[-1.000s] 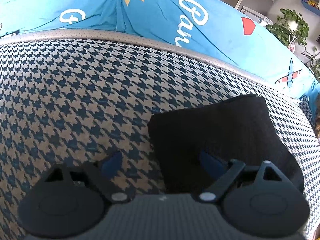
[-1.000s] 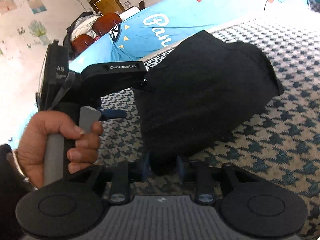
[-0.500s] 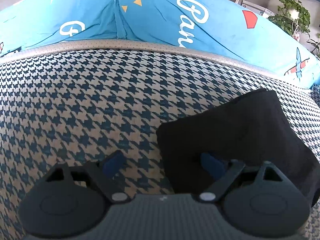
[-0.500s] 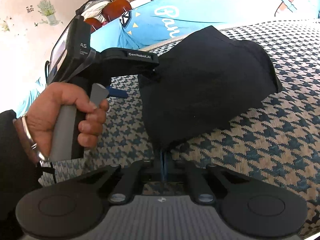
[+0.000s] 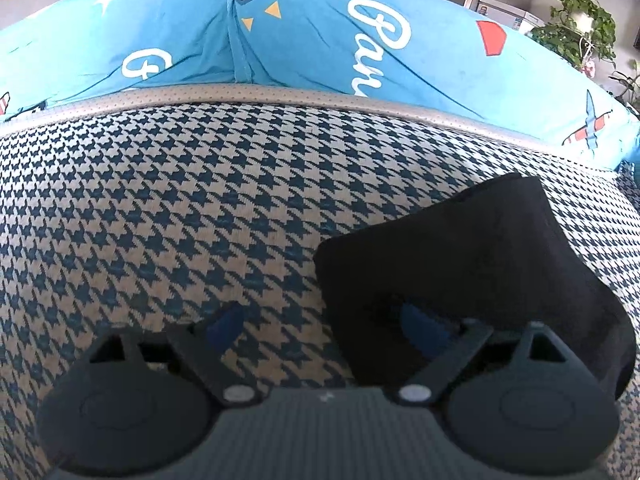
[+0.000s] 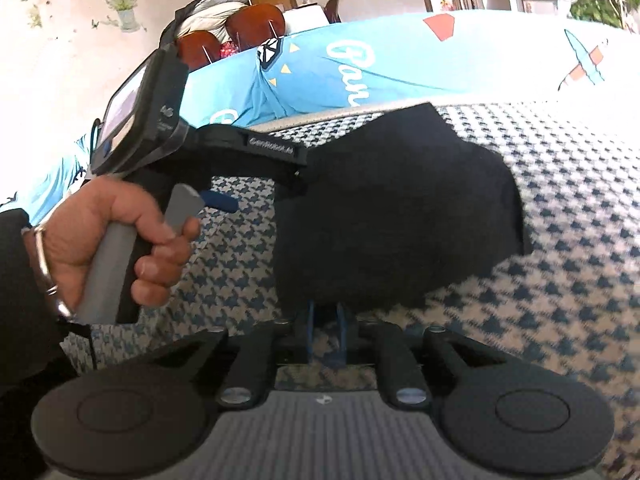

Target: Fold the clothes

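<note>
a folded black garment (image 5: pixel 460 256) lies on the houndstooth cover (image 5: pixel 160 208) at 4 o'clock; the left gripper (image 5: pixel 324 326) gapes beside it. only the right wrist view shows the nearly closed right gripper (image 6: pixel 325 330) and the person's hand (image 6: pixel 116 236)

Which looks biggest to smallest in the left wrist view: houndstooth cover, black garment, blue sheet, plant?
1. Houndstooth cover
2. Blue sheet
3. Black garment, though it lies nearest the camera
4. Plant, far off, so its true size is unsure
</note>
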{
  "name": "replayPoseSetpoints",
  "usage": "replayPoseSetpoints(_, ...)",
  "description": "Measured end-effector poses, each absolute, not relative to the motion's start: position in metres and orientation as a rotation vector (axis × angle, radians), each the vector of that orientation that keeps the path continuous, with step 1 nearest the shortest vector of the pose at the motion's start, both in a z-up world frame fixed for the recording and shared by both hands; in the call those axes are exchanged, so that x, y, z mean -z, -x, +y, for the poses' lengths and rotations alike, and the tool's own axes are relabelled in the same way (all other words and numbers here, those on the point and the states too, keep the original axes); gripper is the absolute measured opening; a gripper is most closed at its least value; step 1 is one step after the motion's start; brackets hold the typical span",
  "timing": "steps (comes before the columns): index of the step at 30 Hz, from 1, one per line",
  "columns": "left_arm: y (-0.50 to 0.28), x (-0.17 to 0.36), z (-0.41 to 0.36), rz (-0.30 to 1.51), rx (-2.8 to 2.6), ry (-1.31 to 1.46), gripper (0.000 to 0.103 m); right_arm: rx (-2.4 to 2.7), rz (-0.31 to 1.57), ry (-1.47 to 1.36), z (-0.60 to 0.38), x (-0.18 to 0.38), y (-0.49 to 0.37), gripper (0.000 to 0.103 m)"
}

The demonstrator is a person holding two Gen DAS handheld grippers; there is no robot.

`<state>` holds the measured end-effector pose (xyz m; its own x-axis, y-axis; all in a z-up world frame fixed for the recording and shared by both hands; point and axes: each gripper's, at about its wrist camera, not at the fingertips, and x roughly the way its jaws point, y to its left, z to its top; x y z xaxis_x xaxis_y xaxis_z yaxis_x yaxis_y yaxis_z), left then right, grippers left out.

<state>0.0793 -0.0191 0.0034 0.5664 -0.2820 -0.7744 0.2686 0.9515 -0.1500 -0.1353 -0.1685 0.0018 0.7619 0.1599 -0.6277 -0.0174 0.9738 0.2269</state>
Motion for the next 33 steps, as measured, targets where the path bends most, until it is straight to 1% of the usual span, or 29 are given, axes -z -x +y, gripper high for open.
replayPoseSetpoints(1,-0.078,-0.004,-0.02,0.91,0.328,0.01,0.092,-0.096,0.7,-0.213,-0.172,-0.003,0.134,0.02)
replayPoseSetpoints(3,-0.075,-0.007,-0.022,0.901,0.338,-0.007,0.092,-0.095,0.702,-0.213,-0.178,-0.006,0.132,0.026)
replayPoseSetpoints(7,-0.068,-0.011,-0.023,0.882,0.351,-0.037,0.093,-0.082,0.715,-0.2,-0.195,-0.012,0.128,0.032)
replayPoseSetpoints(11,-0.061,-0.019,-0.021,0.869,0.361,-0.047,0.097,-0.066,0.709,-0.181,-0.216,-0.022,0.123,0.037)
replayPoseSetpoints(15,-0.052,-0.022,-0.019,0.861,0.363,-0.051,0.098,-0.026,0.707,-0.212,-0.234,-0.023,0.122,0.044)
replayPoseSetpoints(25,-0.026,-0.02,-0.015,0.881,0.394,-0.039,0.099,0.107,0.709,-0.312,-0.268,-0.014,0.126,0.046)
replayPoseSetpoints(33,-0.003,-0.016,-0.009,0.895,0.428,-0.022,0.099,0.115,0.737,-0.295,-0.278,-0.008,0.133,0.048)
